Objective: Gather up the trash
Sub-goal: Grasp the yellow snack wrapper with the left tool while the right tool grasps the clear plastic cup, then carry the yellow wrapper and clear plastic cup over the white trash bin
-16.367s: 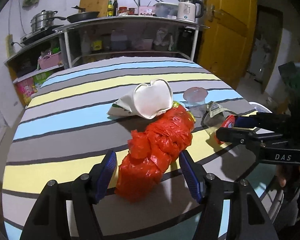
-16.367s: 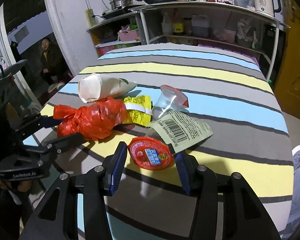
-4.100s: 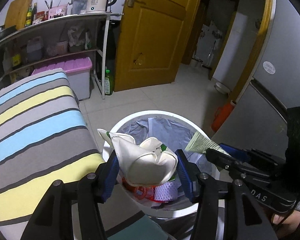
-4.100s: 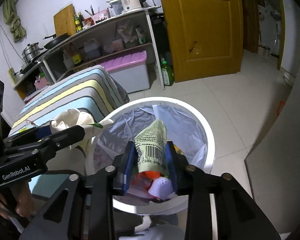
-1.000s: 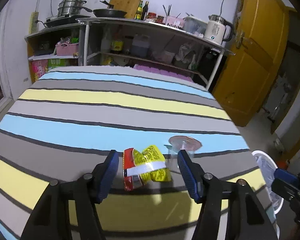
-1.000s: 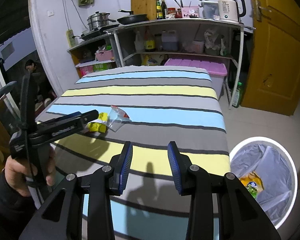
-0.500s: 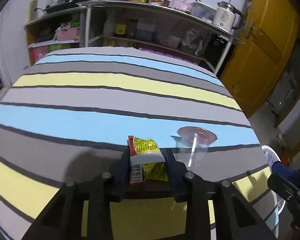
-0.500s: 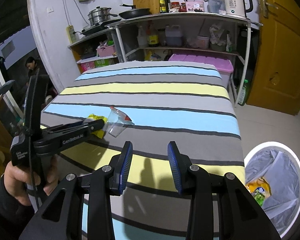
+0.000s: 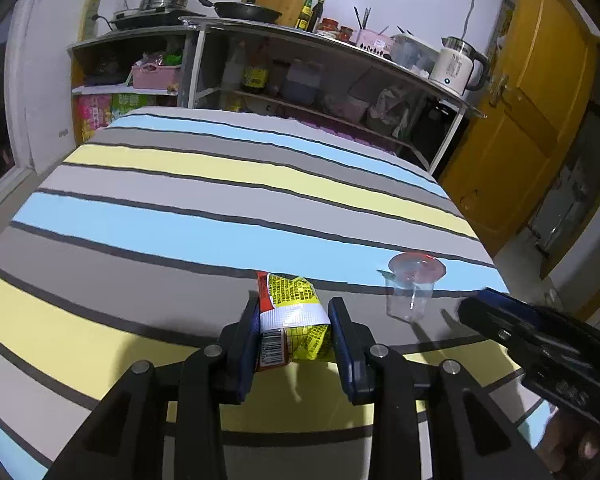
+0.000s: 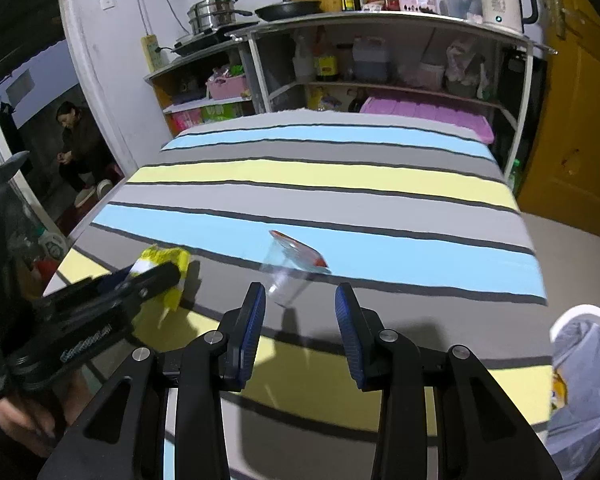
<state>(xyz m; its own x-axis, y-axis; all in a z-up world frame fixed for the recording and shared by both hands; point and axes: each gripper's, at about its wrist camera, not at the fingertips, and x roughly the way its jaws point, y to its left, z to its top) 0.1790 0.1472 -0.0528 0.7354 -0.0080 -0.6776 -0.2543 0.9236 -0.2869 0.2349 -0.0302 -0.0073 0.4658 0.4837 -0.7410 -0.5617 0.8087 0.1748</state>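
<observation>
Left gripper [image 9: 294, 334] now on wrapper [image 9: 292, 314] (previously wide)

Crumpled yellow wrapper [image 9: 296, 320] beside tipped clear cup [image 9: 412, 288] on table.

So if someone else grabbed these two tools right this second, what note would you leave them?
Left hand-held gripper: shut on the yellow packet, at the table.
Right hand-held gripper: open, empty, just short of the clear cup.
Done: packet gripped; bin by the table's corner already holds some trash.
Left: drop the packet in the bin, then grip the cup and bin it too.
</observation>
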